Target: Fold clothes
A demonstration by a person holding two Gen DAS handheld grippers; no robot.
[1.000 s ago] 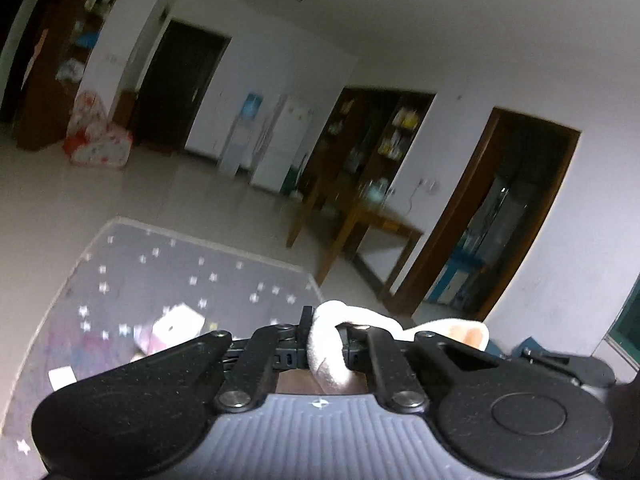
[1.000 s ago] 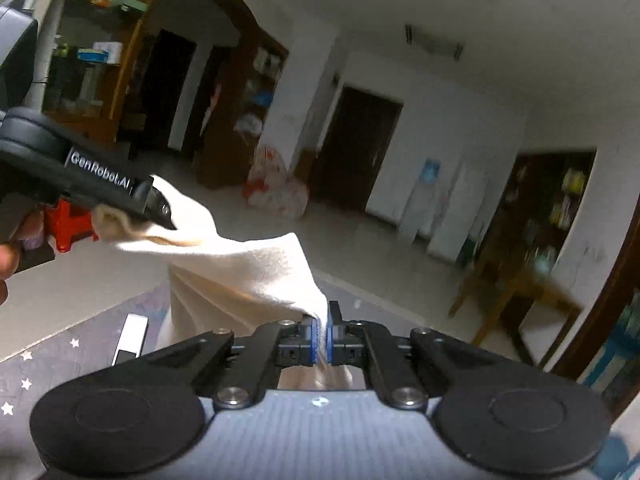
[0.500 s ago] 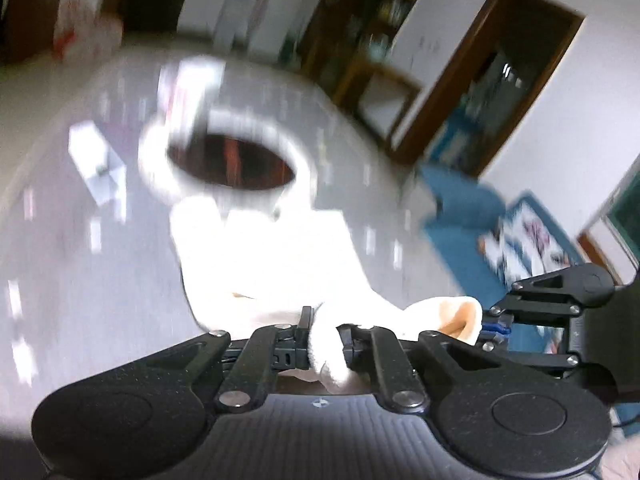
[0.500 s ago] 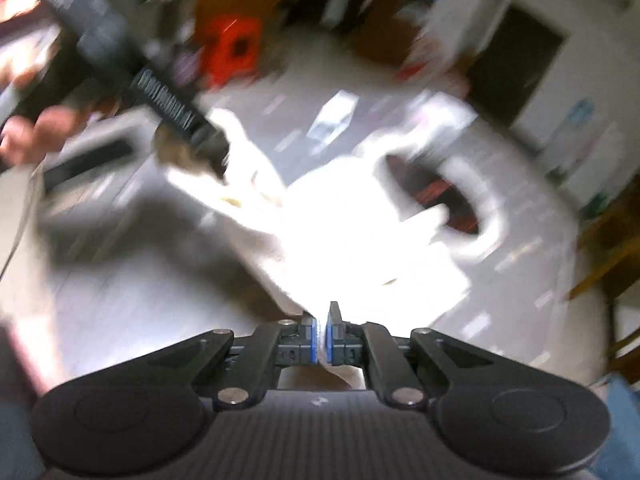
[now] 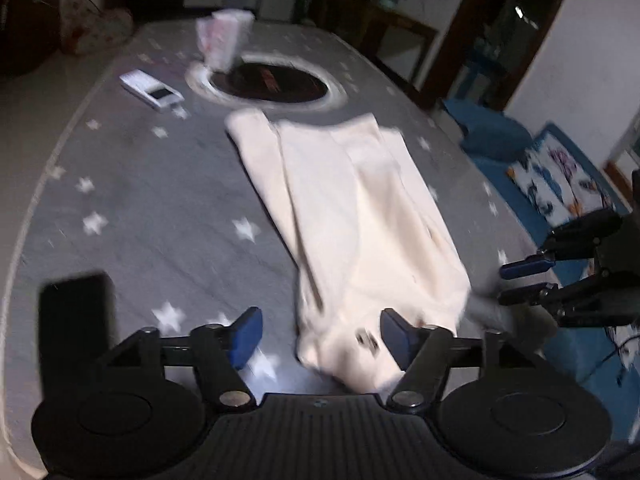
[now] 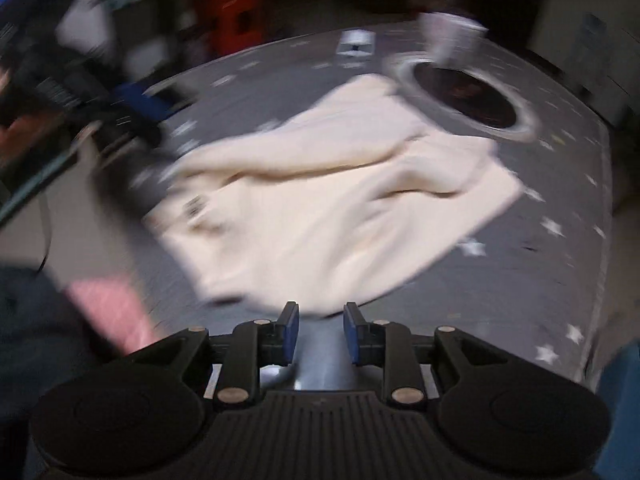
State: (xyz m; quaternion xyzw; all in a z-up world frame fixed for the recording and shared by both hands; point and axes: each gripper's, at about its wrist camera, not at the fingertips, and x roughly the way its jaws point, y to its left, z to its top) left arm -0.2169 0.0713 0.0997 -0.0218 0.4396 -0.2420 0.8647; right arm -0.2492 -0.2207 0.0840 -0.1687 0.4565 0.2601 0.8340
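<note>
A cream garment (image 5: 352,216) lies lengthwise on the grey star-patterned tablecloth (image 5: 160,200). My left gripper (image 5: 320,336) hangs over its near end with its jaws opening. The cloth's corner lies between the blue pads (image 5: 248,332), which do not press on it. In the right wrist view the garment (image 6: 320,184) is spread out, rumpled and blurred. My right gripper (image 6: 320,332) sits just short of its near edge, jaws opening, with only bare tablecloth between them. The right gripper (image 5: 524,280) also shows at the garment's right side in the left wrist view.
A dark round opening with a white ring (image 5: 268,80) lies beyond the garment, and a white cup (image 5: 224,40) stands at its rim. A white handset (image 5: 152,92) and a black flat object (image 5: 76,320) lie to the left. Blue seating (image 5: 560,188) stands past the table's right edge.
Both grippers came down from holding the garment up in the air to the table. The garment now lies flat, and both pairs of jaws have let go of it.
</note>
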